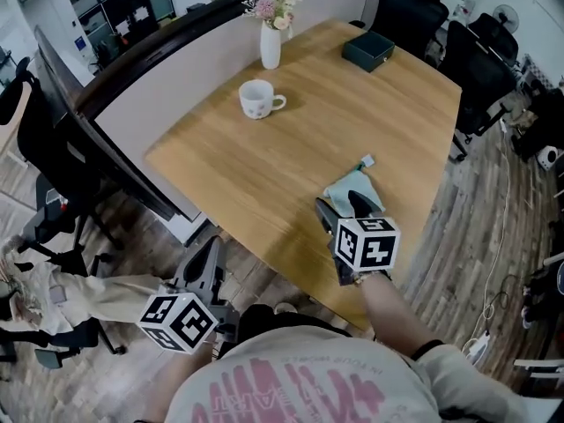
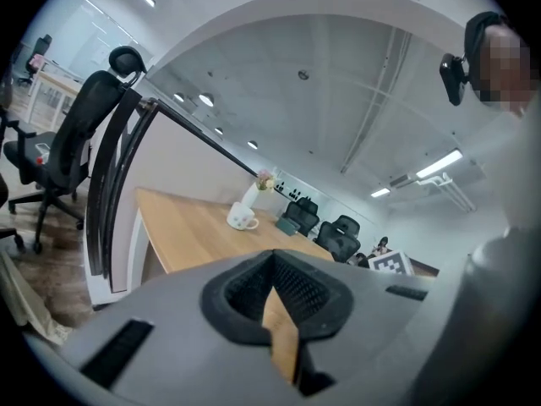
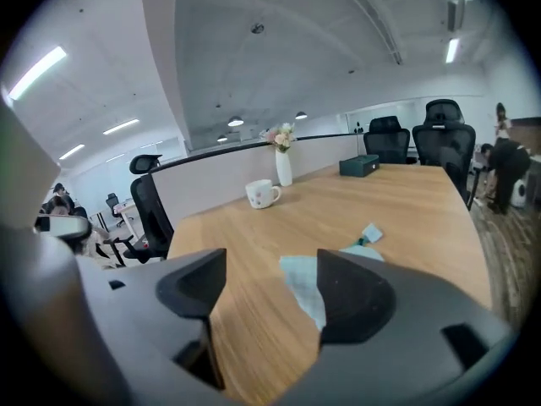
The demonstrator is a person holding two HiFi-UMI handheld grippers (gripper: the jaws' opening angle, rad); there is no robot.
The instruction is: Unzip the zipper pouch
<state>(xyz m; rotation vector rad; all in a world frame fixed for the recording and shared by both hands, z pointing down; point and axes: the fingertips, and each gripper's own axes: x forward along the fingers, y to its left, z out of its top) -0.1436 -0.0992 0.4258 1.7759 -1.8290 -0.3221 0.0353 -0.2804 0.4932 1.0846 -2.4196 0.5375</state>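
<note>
Right gripper (image 1: 344,208): jaws spread wide, nothing pinched. In the right gripper view the near corner of the zipper pouch (image 3: 302,279) shows in the gap between them, and the pads do not press on it.
Left gripper (image 1: 208,265): jaws closed together, empty, at the lower left of the head view, off the table (image 1: 264,161) and well apart from the pouch.

The pouch lies flat at the lower right of the table, near its edge. Its pull tab (image 1: 367,160) sticks out at the far, upper end, away from the right gripper.

Risks, as I judge them:
- The pouch is limp and unpinned, so a tug on the tab alone would probably drag the whole thing instead of running the zipper (the left gripper must first open and come across).
- The tab is small, and wide jaws may catch fabric beside it.
- It lies near the edge, so a sideways pull could slide it off.

Count: grippers 2; pouch 1; pull tab 1; mug (image 1: 257,99) 1; vase with flowers (image 1: 270,44) 1; dark box (image 1: 367,49) 1.
</note>
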